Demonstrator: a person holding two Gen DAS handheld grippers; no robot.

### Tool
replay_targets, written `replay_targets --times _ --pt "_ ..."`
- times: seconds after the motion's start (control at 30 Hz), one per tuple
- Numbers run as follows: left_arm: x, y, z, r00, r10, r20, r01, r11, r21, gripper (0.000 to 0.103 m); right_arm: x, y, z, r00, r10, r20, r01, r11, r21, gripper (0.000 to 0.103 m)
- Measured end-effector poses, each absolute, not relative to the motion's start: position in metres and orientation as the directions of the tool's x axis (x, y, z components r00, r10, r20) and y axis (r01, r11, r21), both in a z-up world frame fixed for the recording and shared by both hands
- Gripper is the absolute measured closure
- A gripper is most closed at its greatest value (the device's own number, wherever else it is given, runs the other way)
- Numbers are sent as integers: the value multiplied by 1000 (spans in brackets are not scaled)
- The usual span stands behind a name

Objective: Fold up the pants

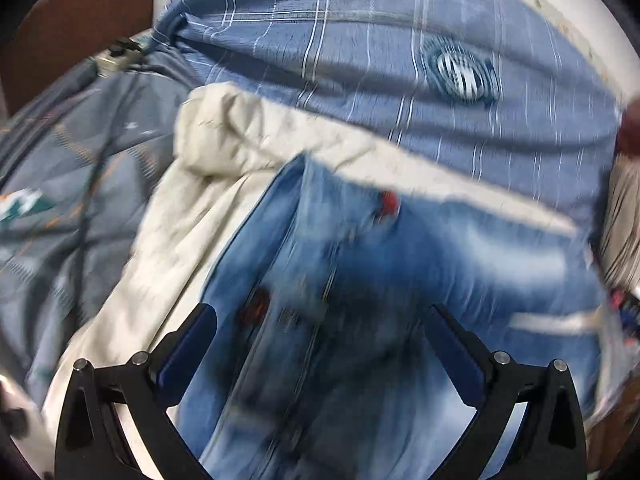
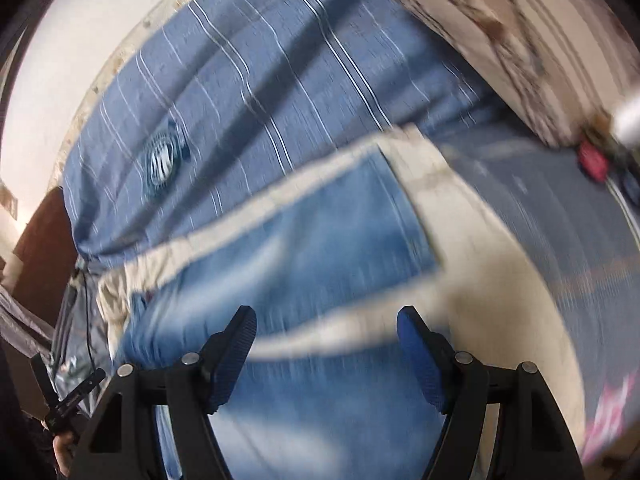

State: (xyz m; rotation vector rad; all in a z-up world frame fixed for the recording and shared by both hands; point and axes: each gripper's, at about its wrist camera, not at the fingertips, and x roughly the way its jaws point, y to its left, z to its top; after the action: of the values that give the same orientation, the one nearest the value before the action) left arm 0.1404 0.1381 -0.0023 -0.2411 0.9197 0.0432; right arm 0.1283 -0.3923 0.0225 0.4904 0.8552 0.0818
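Observation:
Light blue jeans [image 1: 360, 260] lie spread on a cream cloth [image 1: 224, 152] on a bed, and both views are blurred by motion. My left gripper [image 1: 320, 312] hovers over the jeans near red-stitched spots, jaws wide apart, nothing pinched between the blue pads. In the right wrist view the jeans [image 2: 300, 240] fill the middle, with the cream cloth [image 2: 480, 240] along their far and right edges. My right gripper [image 2: 327, 314] is open above the denim. A pale blurred strip runs across between its fingers, and I cannot tell what it is.
A blue plaid cover [image 1: 400, 40] with a round emblem [image 1: 460, 72] lies behind the jeans. A grey patterned quilt [image 1: 80, 160] with a dark cable [image 1: 86, 200] is on the left, below a brown headboard [image 1: 80, 12]. A beige patterned cushion [image 2: 500, 20] and a red object [image 2: 592, 160] lie at the right.

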Motion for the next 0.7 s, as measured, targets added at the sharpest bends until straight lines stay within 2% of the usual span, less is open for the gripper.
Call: replay_targets --times 0.03,0.13,0.2,0.47,0.53,0.57,0.67,0.7 --pt "148 142 -2 610 -93 -787 -140 965 -222 0 141 -395 24 660 265 -703 118 887 446 27" --pt "194 159 -13 556 -282 -782 -126 901 -415 0 179 -410 20 657 242 -714 169 875 453 27" --pt "220 170 -25 521 -350 -778 -155 858 -490 0 188 -416 16 651 236 -721 183 873 451 27" --pt "289 173 -43 518 -365 -774 -197 829 -523 1 198 -424 -6 619 221 -754 165 902 400 27" --pt "296 170 -51 500 -392 -772 -200 815 -543 11 204 -428 -8 624 211 -753 168 904 392 27" --pt "299 170 -54 494 -403 -771 -203 808 -553 24 208 -431 -8 627 208 -751 176 901 396 27" --pt "307 171 -60 493 -398 -774 -218 804 -553 36 217 -436 -9 627 215 -748 170 900 402 27" --pt "308 169 -60 495 -384 -780 -221 812 -540 47 222 -437 -10 622 213 -754 170 903 395 27"
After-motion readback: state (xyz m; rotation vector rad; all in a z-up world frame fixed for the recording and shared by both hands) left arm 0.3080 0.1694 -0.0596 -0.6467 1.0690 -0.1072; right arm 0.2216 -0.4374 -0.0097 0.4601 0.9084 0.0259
